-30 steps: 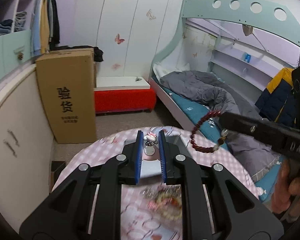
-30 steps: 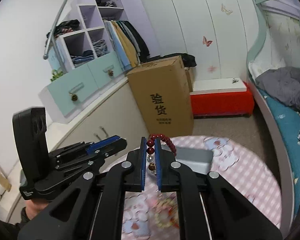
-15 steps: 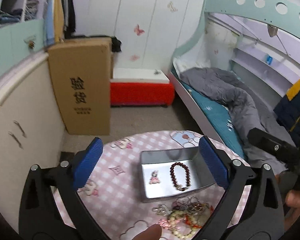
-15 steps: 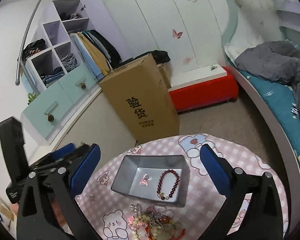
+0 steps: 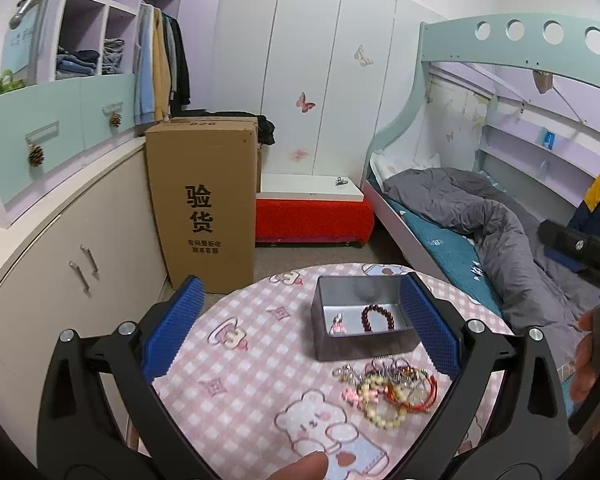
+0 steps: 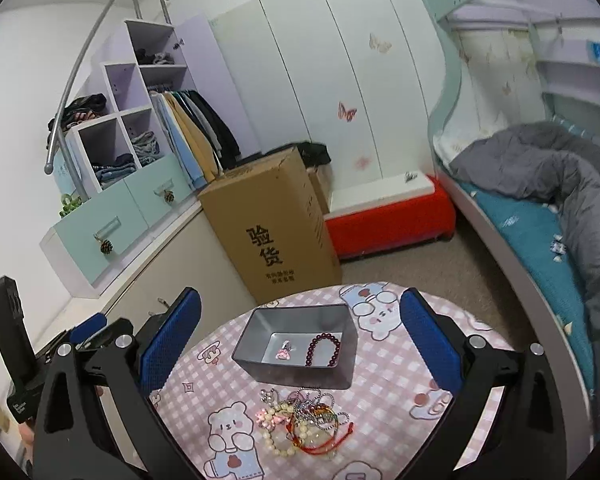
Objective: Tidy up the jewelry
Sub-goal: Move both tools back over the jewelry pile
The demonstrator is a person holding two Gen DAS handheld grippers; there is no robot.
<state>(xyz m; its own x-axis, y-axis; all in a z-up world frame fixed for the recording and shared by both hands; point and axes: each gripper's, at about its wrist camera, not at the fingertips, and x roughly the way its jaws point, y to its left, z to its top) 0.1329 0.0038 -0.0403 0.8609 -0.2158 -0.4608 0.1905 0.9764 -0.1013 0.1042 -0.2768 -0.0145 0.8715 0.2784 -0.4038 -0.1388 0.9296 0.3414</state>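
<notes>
Fingers: both grippers wide apart, holding nothing | left gripper [image 5: 300, 336] | right gripper [image 6: 300, 340] | pile [image 6: 300, 424] lies just below right gripper, near side of tin [image 6: 300, 372] | right is nearer

Round table [image 6: 384, 364] w/ pink-checked bear-print cloth. On it: grey metal tin [image 6: 300, 372], open top, toward far side. Just in front of tin, on near side: tangled pile of jewelry [image 6: 300, 420], incl. pale bead bracelets, chains, red cord. Rest of cloth bare.

Dark red bead bracelet [image 6: 324, 349] and pink charm [image 6: 285, 350] lie inside grey tin [image 6: 300, 374].
</notes>
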